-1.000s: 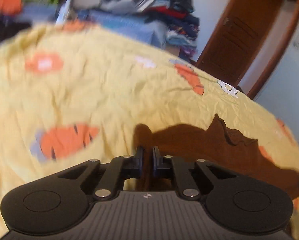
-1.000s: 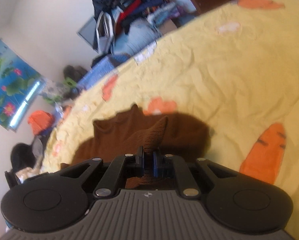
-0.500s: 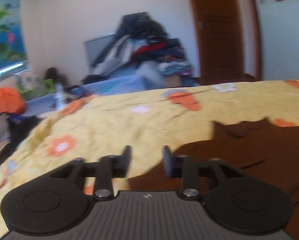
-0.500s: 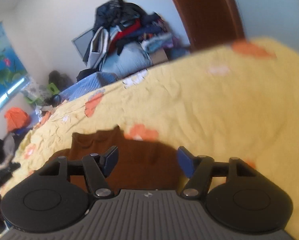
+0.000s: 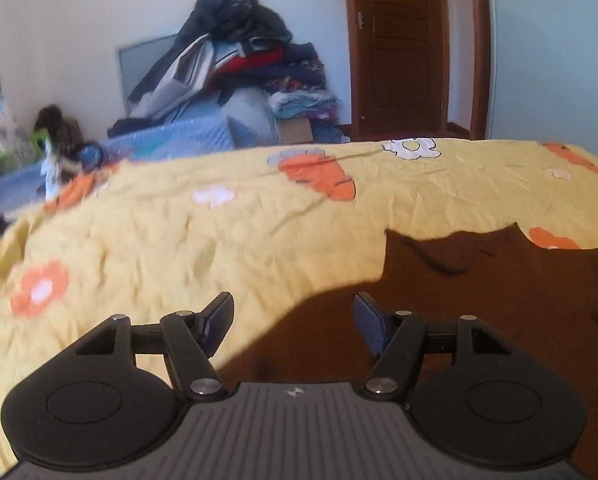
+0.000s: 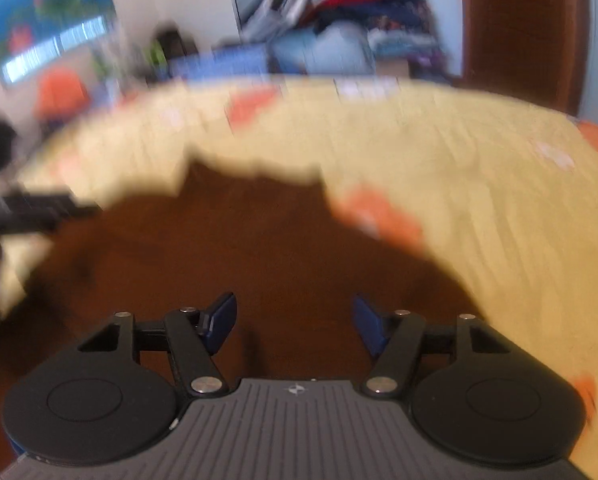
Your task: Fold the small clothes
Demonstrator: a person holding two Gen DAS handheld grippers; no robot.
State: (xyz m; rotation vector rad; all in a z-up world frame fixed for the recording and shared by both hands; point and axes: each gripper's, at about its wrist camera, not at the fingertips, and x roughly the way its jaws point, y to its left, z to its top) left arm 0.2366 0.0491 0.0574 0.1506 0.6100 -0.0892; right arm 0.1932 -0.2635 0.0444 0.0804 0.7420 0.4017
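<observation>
Claws both wide open and empty: left claw [image 5: 294,322] hangs over the left edge of the brown garment [image 5: 499,300], which lies flat on the yellow carrot-print bedspread [image 5: 179,240] and fills the left wrist view from 3 to 5 o'clock. Right claw [image 6: 294,320] sits above the middle of the same garment [image 6: 239,248], bedspread [image 6: 479,184] showing from 12 to 3 o'clock; view motion-blurred. Clothes pile [image 5: 235,68] against the wall at 12 o'clock, wooden door [image 5: 399,48] at 1 o'clock.
</observation>
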